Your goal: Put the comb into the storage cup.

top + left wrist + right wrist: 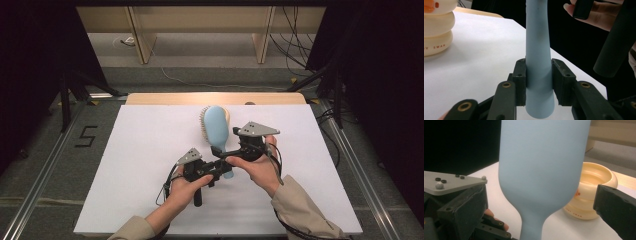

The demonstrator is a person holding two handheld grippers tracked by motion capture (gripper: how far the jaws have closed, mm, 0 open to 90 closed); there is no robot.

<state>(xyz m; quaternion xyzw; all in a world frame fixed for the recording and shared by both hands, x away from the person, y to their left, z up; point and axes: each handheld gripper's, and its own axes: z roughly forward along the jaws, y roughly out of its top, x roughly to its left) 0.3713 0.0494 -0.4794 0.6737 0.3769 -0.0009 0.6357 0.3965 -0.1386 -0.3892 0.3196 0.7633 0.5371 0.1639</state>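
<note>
Firmly clamped on the narrow handle of the pale blue hairbrush (539,75): left tongs (539,82), pads pressing both sides just above the flared butt end. Standing wide around the brush neck: right tongs (544,207), one jaw to either side, neither pad touching blue. So, a hand-over caught midway, by the look of it, with the brush carried by the left tongs alone.

To do it well: keep the left grip square on the handle and level, since a smooth tapering handle probably slips toward the thin part under a loose pinch. Draw the right tongs (240,149) straight back from the brush, clear of the broad paddle, without nudging it. Avoid swinging the head toward the cream pot.

From the high view, brush head (216,125) pointing away from the person, bristles turned down and to the far side, held above the white desk (140,150) near its middle. Beyond the brush, a cream stacked-ring pot (590,192) resting on the desk.

Writing: "SWAN" in small red letters on the pot's lowest ring, with a cut-off letter before it; an orange mark higher up. On the floor left of the desk, a taped "5" (86,136).
</note>
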